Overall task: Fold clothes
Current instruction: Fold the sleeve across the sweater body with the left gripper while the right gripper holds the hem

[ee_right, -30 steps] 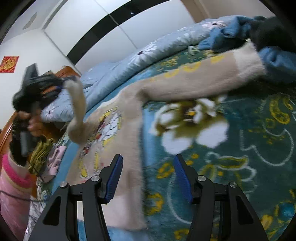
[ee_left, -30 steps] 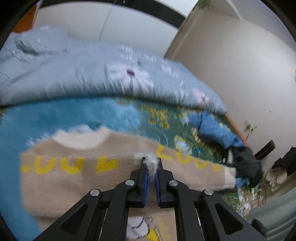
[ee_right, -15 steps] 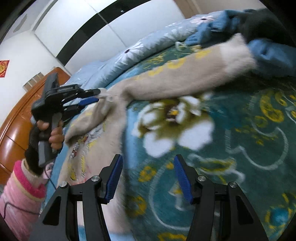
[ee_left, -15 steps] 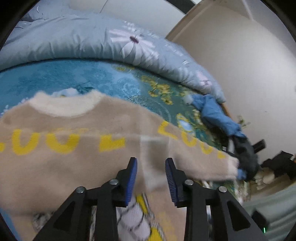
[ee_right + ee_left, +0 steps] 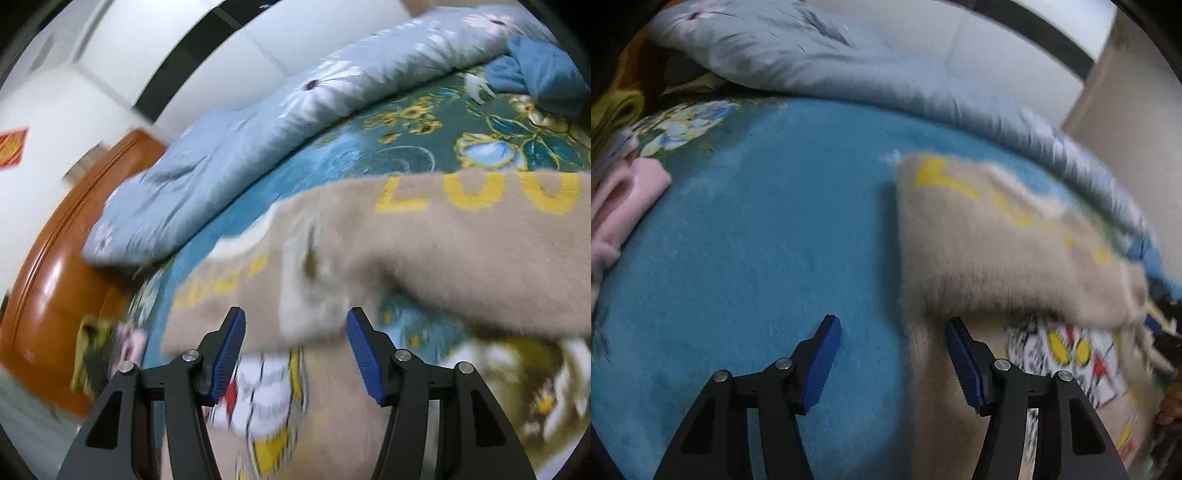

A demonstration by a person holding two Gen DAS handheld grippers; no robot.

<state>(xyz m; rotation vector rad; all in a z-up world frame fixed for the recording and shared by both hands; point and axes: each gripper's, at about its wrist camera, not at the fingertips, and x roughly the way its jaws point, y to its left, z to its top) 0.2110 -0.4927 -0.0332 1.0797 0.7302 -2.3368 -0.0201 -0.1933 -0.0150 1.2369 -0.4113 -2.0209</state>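
Observation:
A fuzzy beige sweater [image 5: 990, 251] with yellow letters and a cartoon print lies on the blue bed blanket [image 5: 746, 258]. One sleeve is folded across its chest. My left gripper [image 5: 892, 354] is open and empty over the sweater's left edge, with the right finger above the fabric. My right gripper [image 5: 293, 347] is open and empty just above the folded sleeve's cuff [image 5: 314, 295] on the sweater [image 5: 461, 229]. The other sleeve stretches out to the right.
A light blue flowered quilt [image 5: 849, 70] [image 5: 258, 122] lies along the far side of the bed. A pink garment [image 5: 617, 206] lies at the left. Blue clothes [image 5: 535, 77] sit at the far right. A wooden headboard [image 5: 59, 266] stands at the left.
My left gripper let go of the sleeve, opened wide and swung left to the sweater's edge. The sleeve now lies folded across the chest. My right gripper moved in over the cuff.

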